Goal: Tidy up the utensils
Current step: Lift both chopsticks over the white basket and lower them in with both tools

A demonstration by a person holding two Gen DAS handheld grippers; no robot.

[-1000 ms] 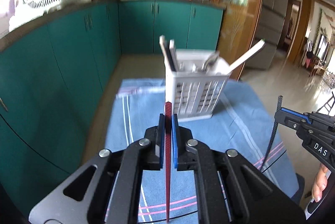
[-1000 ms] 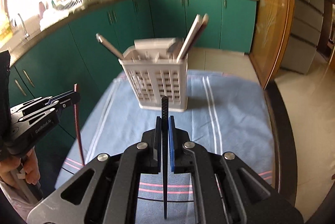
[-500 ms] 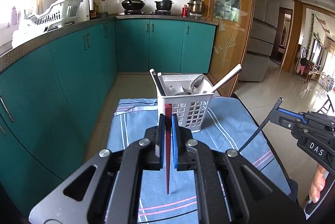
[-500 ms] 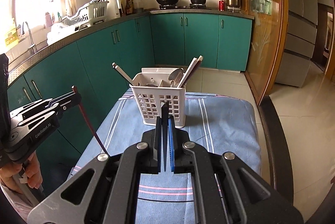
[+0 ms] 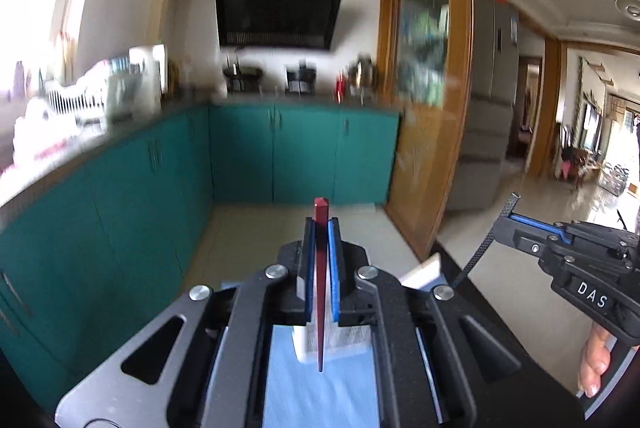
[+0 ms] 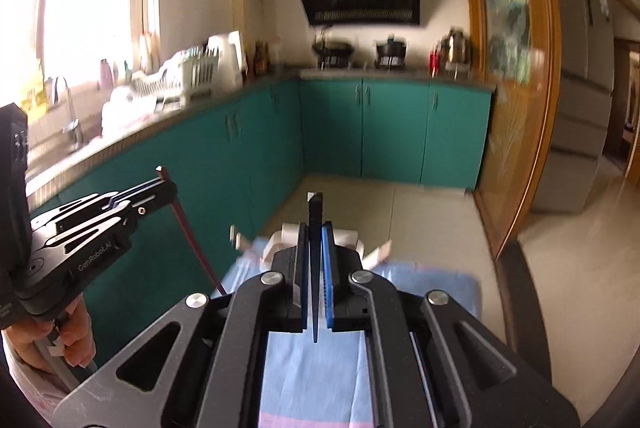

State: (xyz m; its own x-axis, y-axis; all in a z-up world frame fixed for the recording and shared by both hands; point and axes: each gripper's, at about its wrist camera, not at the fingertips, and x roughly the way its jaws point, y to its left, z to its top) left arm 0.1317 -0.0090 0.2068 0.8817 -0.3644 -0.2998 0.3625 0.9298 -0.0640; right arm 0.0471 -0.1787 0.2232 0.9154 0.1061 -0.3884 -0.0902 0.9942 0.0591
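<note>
Two black handheld grippers are held up side by side over a table spread with a light blue cloth [image 6: 432,280], both pointing slightly downward toward the far teal kitchen cabinets [image 6: 392,131].

The left gripper [image 5: 321,228] has its blue-padded jaws pressed tight on a slim dark red chopstick [image 5: 320,292]. The stick stands nearly upright between the pads, its square end poking out at twelve o'clock and its thin tip hanging toward six o'clock.

The right gripper [image 6: 316,228] is clamped the same way on a thin black chopstick [image 6: 315,268], also close to upright, blunt end at the top.

From the left camera, the right gripper sits at three o'clock, with a hand [image 5: 596,360] curled around its handle. From the right camera, the left gripper sits at nine o'clock, a hand [image 6: 76,332] under it.

A white slotted plastic utensil basket [image 6: 346,238] stands on the cloth below and beyond both grippers, mostly hidden by their jaws, with pale utensil handles [image 6: 380,252] sticking out.
</note>
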